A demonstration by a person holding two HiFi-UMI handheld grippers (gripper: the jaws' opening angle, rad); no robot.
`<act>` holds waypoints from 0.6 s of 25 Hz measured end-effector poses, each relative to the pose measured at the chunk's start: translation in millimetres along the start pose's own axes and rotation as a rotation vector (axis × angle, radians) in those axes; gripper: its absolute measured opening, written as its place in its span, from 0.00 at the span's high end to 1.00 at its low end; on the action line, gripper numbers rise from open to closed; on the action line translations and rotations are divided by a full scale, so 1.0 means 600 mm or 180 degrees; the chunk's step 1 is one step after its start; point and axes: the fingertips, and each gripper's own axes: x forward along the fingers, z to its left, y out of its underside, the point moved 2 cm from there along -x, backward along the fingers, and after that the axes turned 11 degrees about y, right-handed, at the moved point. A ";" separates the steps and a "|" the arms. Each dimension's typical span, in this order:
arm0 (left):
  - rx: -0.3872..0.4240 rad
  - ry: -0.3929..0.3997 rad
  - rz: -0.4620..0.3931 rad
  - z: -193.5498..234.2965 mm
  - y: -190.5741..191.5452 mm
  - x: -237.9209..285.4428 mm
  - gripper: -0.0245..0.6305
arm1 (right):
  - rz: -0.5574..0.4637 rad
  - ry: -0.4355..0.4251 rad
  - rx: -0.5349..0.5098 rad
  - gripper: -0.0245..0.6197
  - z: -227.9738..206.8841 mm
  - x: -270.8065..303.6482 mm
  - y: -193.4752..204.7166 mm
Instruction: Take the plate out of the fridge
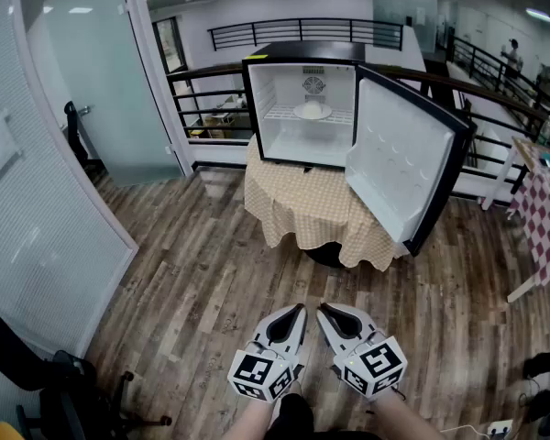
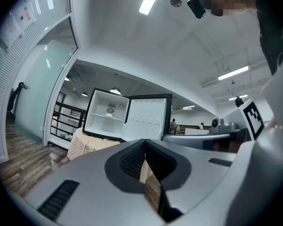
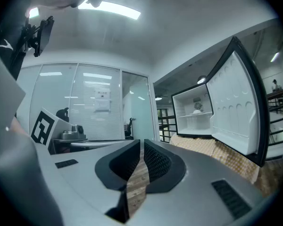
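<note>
A small black fridge (image 1: 302, 104) stands open on a round table with a tan checked cloth (image 1: 302, 204), a few steps ahead of me. Inside, a white plate (image 1: 312, 111) rests on the wire shelf. The fridge door (image 1: 399, 159) swings out to the right. Both grippers hang low over the wooden floor, far from the fridge and side by side. My left gripper (image 1: 299, 311) is shut and empty, and so is my right gripper (image 1: 323, 311). The left gripper view shows the fridge (image 2: 106, 114) and plate (image 2: 109, 115) in the distance; the right gripper view shows the plate (image 3: 197, 110) too.
A frosted glass partition (image 1: 46, 181) runs along the left. A black railing (image 1: 302, 33) stands behind the fridge. At the right edge is a table with a red checked cloth (image 1: 543, 218). An office chair (image 1: 69, 388) sits at the bottom left.
</note>
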 end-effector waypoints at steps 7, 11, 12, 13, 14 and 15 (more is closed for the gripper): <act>-0.0012 0.0048 0.0035 0.108 -0.004 0.036 0.95 | 0.0051 0.0047 0.0005 0.89 -0.019 0.115 0.005; -0.0002 0.0101 0.0068 0.161 -0.009 0.053 0.95 | 0.0050 0.0080 0.0057 0.89 -0.024 0.174 0.007; 0.0000 0.0113 0.0080 0.173 -0.009 0.056 0.95 | 0.0051 0.0090 0.0094 0.89 -0.025 0.188 0.008; -0.0001 0.0124 0.0092 0.185 -0.009 0.058 0.95 | 0.0051 0.0100 0.0129 0.89 -0.026 0.201 0.008; -0.0007 0.0134 0.0101 0.196 -0.010 0.060 0.95 | 0.0051 0.0108 0.0157 0.89 -0.027 0.213 0.008; -0.0013 0.0146 0.0107 0.207 -0.011 0.062 0.95 | 0.0048 0.0118 0.0176 0.89 -0.027 0.225 0.008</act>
